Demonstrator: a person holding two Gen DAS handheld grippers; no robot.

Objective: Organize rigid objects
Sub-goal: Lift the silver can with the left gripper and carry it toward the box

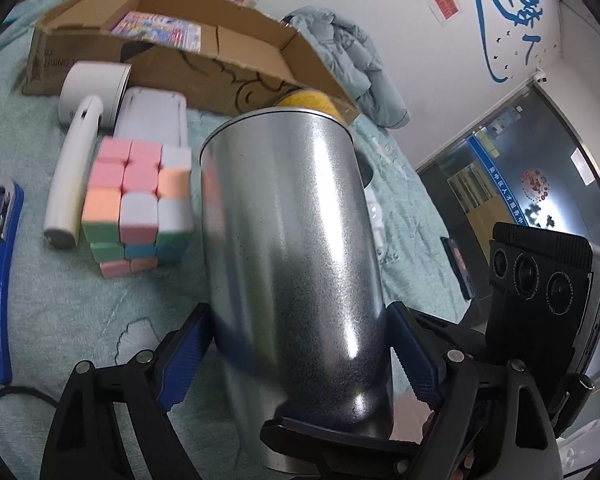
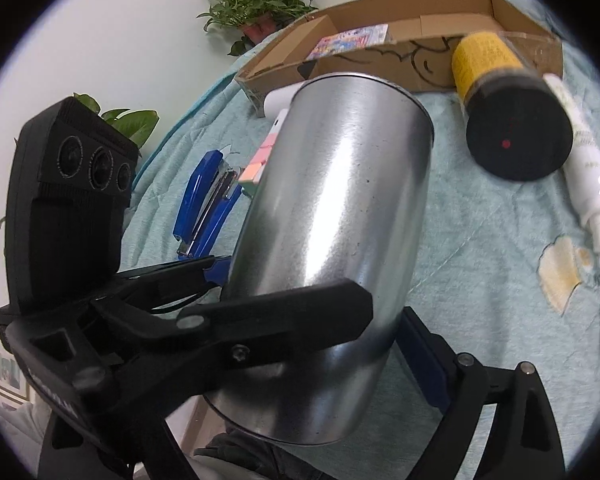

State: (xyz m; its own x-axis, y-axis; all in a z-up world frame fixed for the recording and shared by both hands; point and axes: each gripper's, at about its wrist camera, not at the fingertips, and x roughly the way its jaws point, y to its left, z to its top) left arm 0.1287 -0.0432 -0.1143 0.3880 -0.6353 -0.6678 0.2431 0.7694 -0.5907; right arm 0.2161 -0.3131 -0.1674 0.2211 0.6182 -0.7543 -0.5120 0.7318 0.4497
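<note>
Well, a teal quilt (image 2: 480,240) covers the bed by a white wall with potted plants (image 2: 256,8). Both tongs stand wide around the steel can (image 1: 292,248): left gripper (image 1: 296,360) blue pads touching its sides, right gripper (image 2: 380,344) straddling its base. Cardboard box (image 1: 240,60) at twelve o'clock holds a colourful booklet (image 1: 158,30). Cube (image 1: 136,200) at nine, yellow bottle (image 2: 500,100) at two.

A bed's pale green quilt (image 2: 480,216) meets a white wall (image 2: 140,20); potted plants (image 2: 256,4) stand against that wall.
</note>
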